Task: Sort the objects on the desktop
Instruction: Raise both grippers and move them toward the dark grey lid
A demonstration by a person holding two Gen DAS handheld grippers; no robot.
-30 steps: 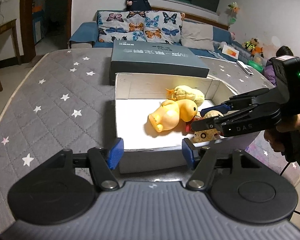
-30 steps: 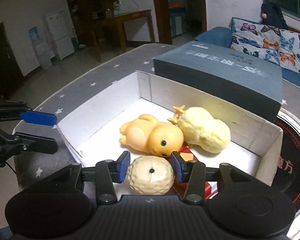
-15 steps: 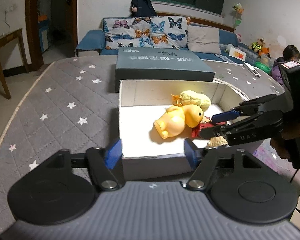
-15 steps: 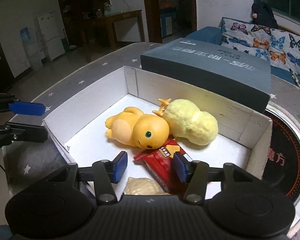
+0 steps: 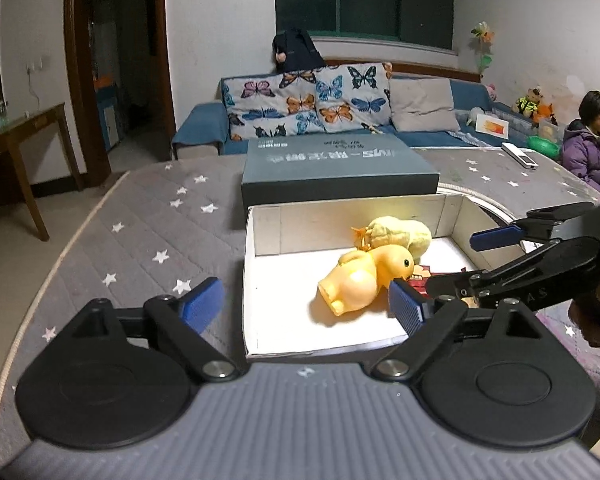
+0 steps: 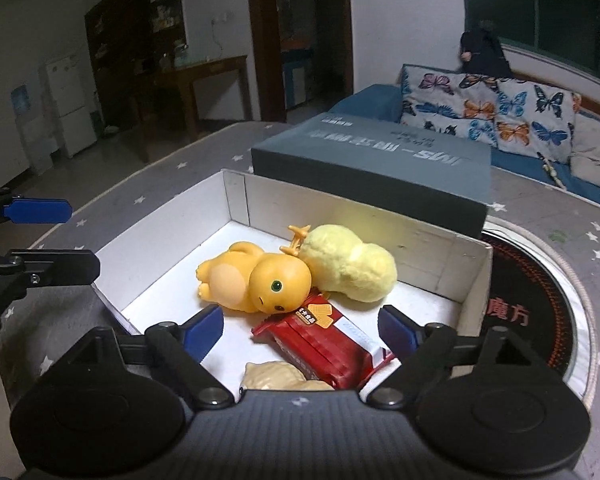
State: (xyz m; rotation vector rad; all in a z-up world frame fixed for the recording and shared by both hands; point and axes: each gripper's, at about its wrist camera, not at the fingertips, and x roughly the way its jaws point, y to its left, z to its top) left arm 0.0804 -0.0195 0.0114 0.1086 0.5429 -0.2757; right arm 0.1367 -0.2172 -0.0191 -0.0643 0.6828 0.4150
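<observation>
A white open box (image 6: 475, 280) (image 5: 252, 280) lies on the grey starred table cover. Inside it are an orange duck-like toy (image 6: 260, 280) (image 5: 360, 280), a pale yellow plush (image 6: 352, 264) (image 5: 400, 232), a red snack packet (image 6: 324, 340) and a cream dimpled ball (image 6: 276, 376) at the near wall. My right gripper (image 6: 300, 328) (image 5: 460, 260) hangs open over the box's near right end, above the packet and ball, holding nothing. My left gripper (image 5: 304, 306) (image 6: 56, 240) is open and empty, just outside the box's front wall.
A dark grey lidded box (image 5: 340, 172) (image 6: 372, 160) stands right behind the white one. A round black disc with red lettering (image 6: 540, 300) lies beside the box. A seated person in a purple jacket (image 5: 584, 148) and a white remote (image 5: 520, 156) are at the table's far right.
My right gripper was shut on the cream ball; it has opened wide and the ball now lies in the box. Both grippers have risen and drawn back a little.
</observation>
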